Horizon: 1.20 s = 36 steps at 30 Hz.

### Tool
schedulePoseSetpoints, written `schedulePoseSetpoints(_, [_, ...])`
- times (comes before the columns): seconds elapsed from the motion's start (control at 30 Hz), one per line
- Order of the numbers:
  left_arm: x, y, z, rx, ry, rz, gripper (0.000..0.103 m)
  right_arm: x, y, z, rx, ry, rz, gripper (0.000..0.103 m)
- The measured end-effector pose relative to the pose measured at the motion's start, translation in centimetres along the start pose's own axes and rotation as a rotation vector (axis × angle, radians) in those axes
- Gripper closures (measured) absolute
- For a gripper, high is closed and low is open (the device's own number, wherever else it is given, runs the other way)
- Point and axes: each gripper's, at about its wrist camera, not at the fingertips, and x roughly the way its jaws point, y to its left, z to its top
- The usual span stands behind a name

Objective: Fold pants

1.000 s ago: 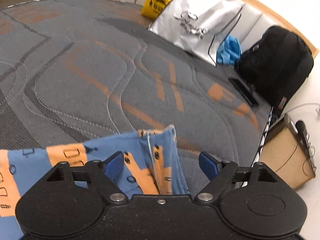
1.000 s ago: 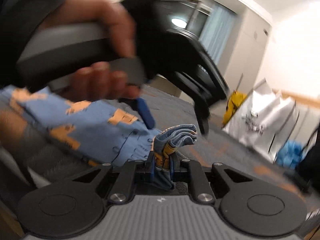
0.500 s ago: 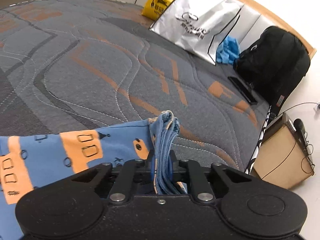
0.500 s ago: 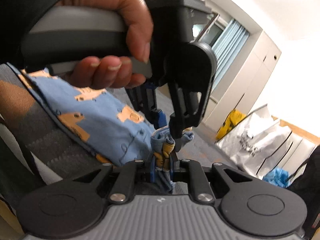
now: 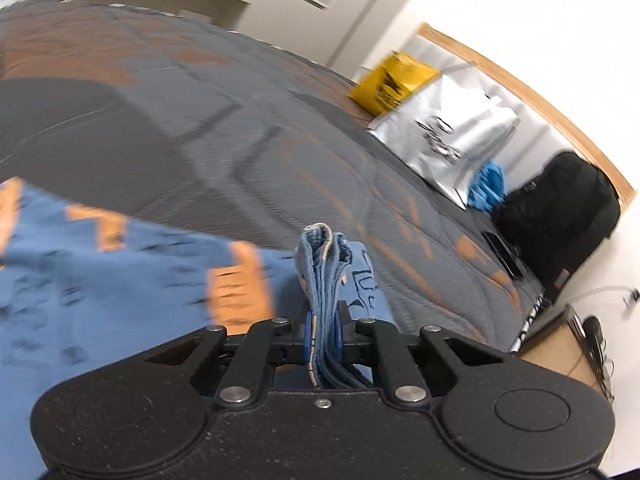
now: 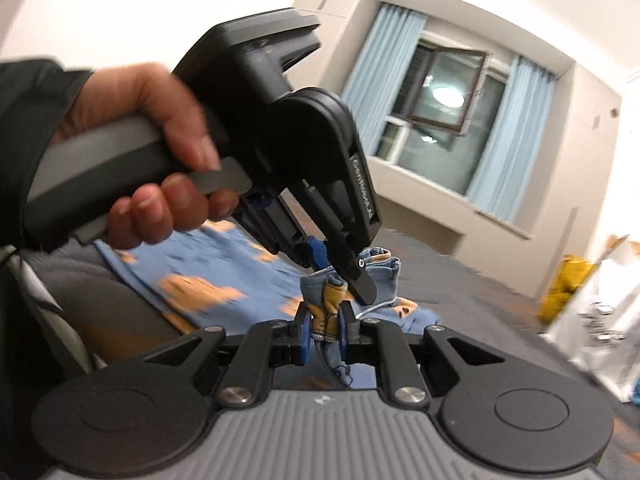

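Pants (image 5: pixel 132 280): looked soft, light, limp; best held at bunched edges.
Left gripper (image 5: pixel 323 334): clamped on folds.
Right gripper (image 6: pixel 323 330): likewise pinching fabric.

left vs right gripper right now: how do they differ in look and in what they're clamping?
Body: the left gripper has a plain black housing; the right gripper has a ribbed grey one.
Grip: the left clamps a flat stack of blue layers of the blue pants with orange patches; the right clamps a bunched wad showing an orange patch.
Shared: both are shut on the pants with blue pads, close together above the grey and orange quilted mattress.
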Motion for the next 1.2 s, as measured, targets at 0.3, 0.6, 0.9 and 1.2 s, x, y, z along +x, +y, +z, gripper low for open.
schedulePoseSetpoints(0.3, [-1.6,7.3,-1.7,-0.116,0.002,0.012,0.09,3.6,4.4,1.1,0.024,0.082,0.13,0.088])
schedulePoseSetpoints(0.6, [-1.5,8.9,-4.3,-0.134,-0.102,-0.04,0.088,4.6,4.8,0.6,0.051,0.084,0.123,0.085])
schedulePoseSetpoints(0.9, [-1.7,8.2,-4.8,-0.109,-0.136,-0.015,0.088,3.6,4.7,0.0,0.118,0.055,0.115,0.084])
schedulePoseSetpoints(1.2, [-1.7,8.0,-5.0,-0.115,-0.147,0.001,0.087,3.6,4.8,-0.1,0.13,0.042,0.107,0.084])
